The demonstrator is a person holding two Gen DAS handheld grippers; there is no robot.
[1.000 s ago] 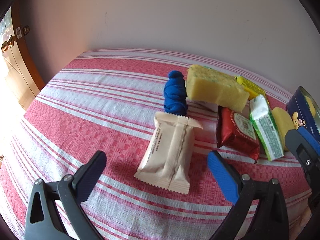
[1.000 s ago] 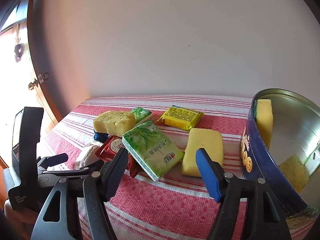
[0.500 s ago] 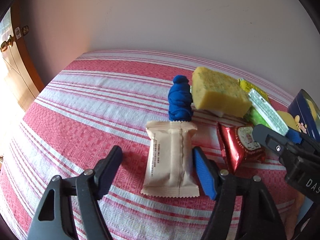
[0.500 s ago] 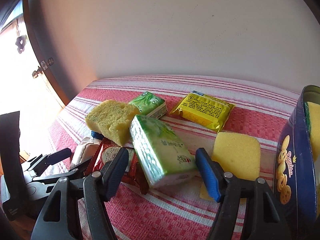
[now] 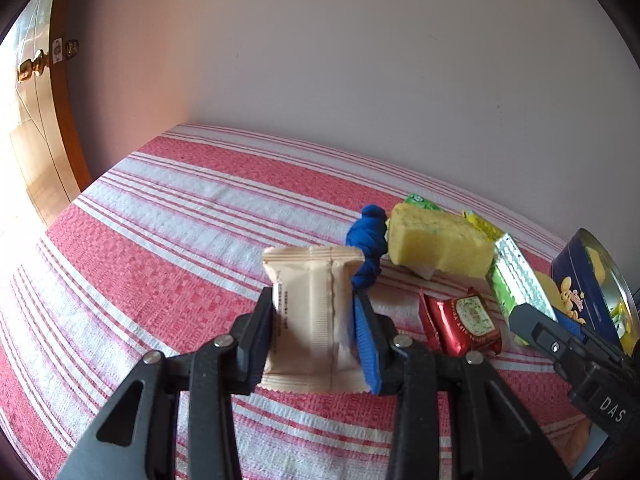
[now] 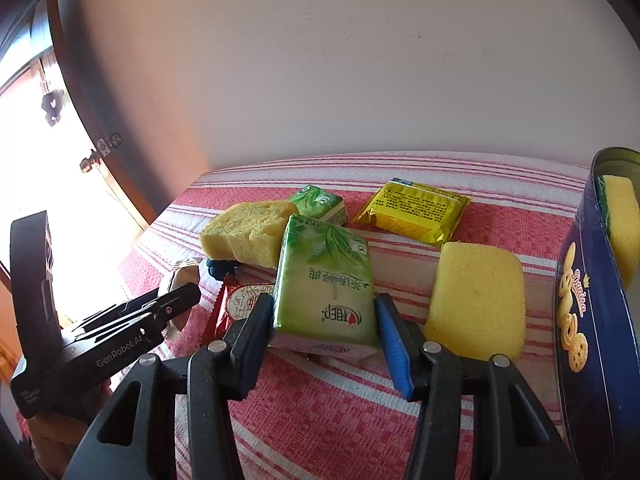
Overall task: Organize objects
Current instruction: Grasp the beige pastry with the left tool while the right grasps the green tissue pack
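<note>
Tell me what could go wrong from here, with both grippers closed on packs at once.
1. The left gripper pinches the soft beige packet by its sides; it may buckle and slip.
2. The right gripper, jaws just closing, clamps the green tissue pack only near its lower end, so it may droop or twist.
3. The red packet lies against that pack and could get dragged.

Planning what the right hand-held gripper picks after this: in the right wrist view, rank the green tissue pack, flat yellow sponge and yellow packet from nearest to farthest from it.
1. Green tissue pack: between the right hand-held gripper fingers.
2. Flat yellow sponge: just right of them, on the cloth.
3. Yellow packet: farthest, back toward the wall.
</note>
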